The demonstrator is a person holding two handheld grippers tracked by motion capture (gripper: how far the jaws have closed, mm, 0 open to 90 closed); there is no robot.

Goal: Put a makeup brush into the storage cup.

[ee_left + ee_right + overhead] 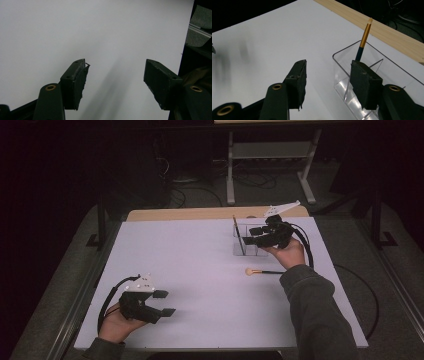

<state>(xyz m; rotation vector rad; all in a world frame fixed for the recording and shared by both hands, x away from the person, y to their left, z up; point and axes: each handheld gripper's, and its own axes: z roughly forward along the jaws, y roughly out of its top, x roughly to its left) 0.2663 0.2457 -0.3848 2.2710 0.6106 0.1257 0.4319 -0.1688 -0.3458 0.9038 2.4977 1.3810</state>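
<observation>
Here the right gripper (pixel 256 236) hovers at the clear organiser (pixel 342 61) near the worktop's (pixel 200 270) far right edge, jaws apart, nothing between; one brush (pixel 362 41) stands inside; another brush (pixel 260 271) lies just before it; left gripper (pixel 165 303), near-left corner, jaws apart, empty.

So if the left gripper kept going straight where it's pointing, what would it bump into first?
Probably just the white table. The left gripper is open with nothing between its jaws, and only bare tabletop lies ahead, as far as its view shows.
</observation>
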